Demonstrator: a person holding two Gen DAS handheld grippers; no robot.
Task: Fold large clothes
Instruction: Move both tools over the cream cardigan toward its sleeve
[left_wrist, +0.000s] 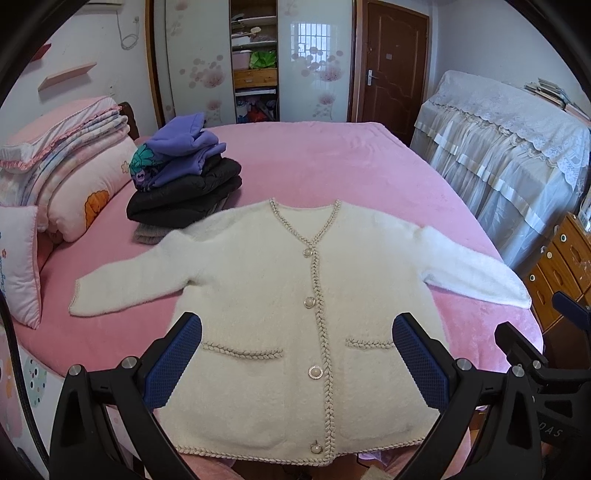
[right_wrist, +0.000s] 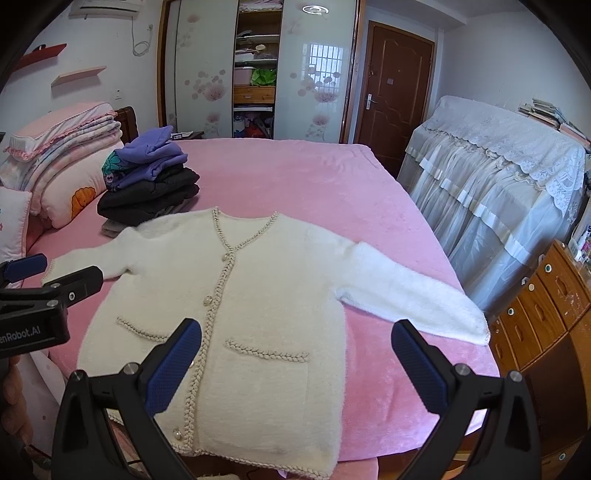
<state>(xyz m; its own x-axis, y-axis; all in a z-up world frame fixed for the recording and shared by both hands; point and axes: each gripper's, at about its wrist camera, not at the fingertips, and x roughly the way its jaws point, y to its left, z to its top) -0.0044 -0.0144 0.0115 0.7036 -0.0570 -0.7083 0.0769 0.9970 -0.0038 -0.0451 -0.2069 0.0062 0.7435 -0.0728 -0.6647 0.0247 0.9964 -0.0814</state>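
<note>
While both my left gripper (left_wrist: 297, 363) and right gripper (right_wrist: 295, 367) hang spread wide and empty, the white cardigan (left_wrist: 295, 314) lies flat just beyond them, buttoned, sleeves outstretched. It rests on the pink bed (left_wrist: 332, 162); past its left shoulder sits a stack of folded clothes (left_wrist: 181, 177).

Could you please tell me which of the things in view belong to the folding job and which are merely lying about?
Part of the job:
- white cardigan, spread flat on the pink bed
- left tool, open
- right tool, open
- stack of folded clothes

Lying about:
- pillows and folded quilts
- lace-covered furniture
- wardrobe
</note>
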